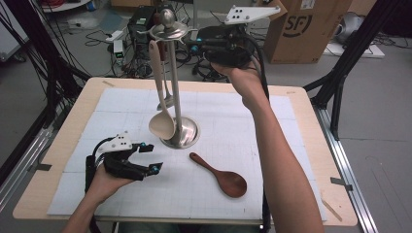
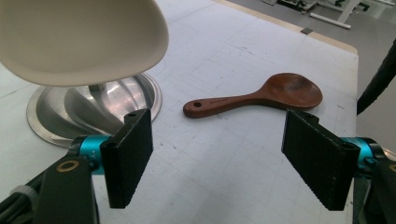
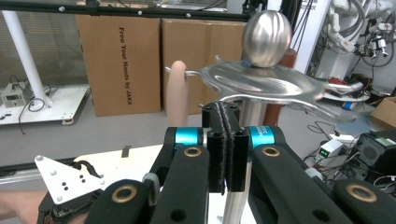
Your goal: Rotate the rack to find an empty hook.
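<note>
A steel utensil stand rises from the middle of the white mat. A cream spoon and a smaller metal spoon hang from its top disc. To the stand's right a brown wooden spoon lies flat on the mat. My left gripper rests low at the front left, open, with the wooden spoon ahead of its jaws and the cream bowl close above. My right gripper is held high beside the stand's top, its pads pressed together on nothing.
The wooden table edge borders the mat. Beyond the table stand a cardboard box, floor cables and electronics. Black frame struts rise at the right. Bare mat lies in front.
</note>
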